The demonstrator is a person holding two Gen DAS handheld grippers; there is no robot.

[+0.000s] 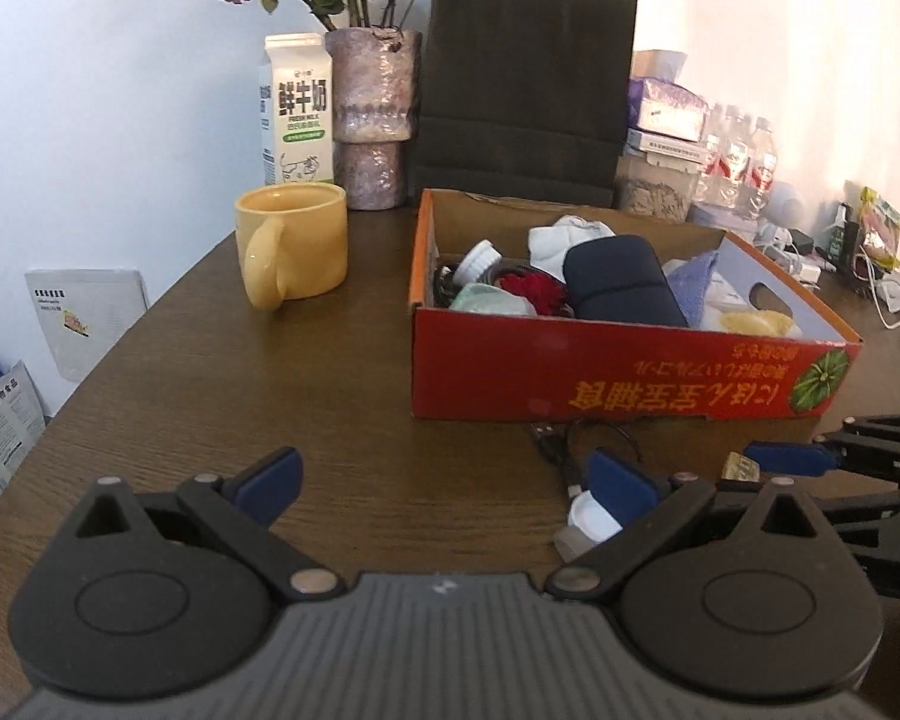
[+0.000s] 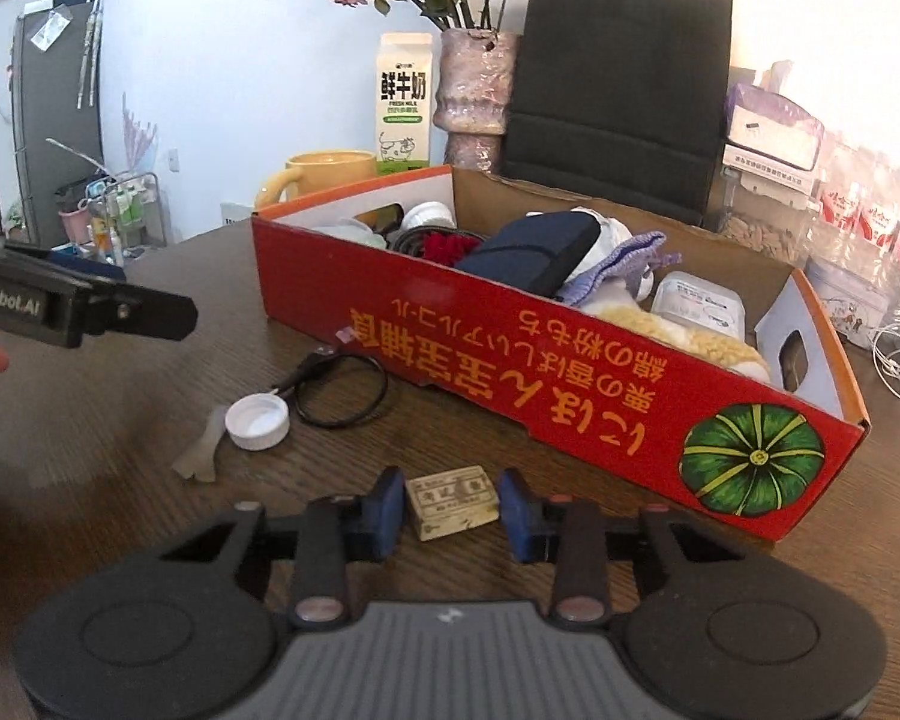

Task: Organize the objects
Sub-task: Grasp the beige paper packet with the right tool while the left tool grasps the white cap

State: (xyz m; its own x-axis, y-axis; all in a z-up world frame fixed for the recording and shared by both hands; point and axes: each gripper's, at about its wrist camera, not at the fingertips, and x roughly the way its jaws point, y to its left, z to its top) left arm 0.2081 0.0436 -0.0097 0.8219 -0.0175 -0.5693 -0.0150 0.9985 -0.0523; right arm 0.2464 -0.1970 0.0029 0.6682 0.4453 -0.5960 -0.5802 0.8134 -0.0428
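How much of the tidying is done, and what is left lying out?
Much is already in the red box: a dark case, cloths, small tubs. The right gripper has its jaws around a small tan block, with slight gaps visible. A white cap, black cable and clear scrap remain on the table.

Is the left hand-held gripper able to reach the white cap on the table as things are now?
Probably yes. The left hand-held gripper is open, and the white cap lies just beside its right finger on bare table; only the black cable touches it.
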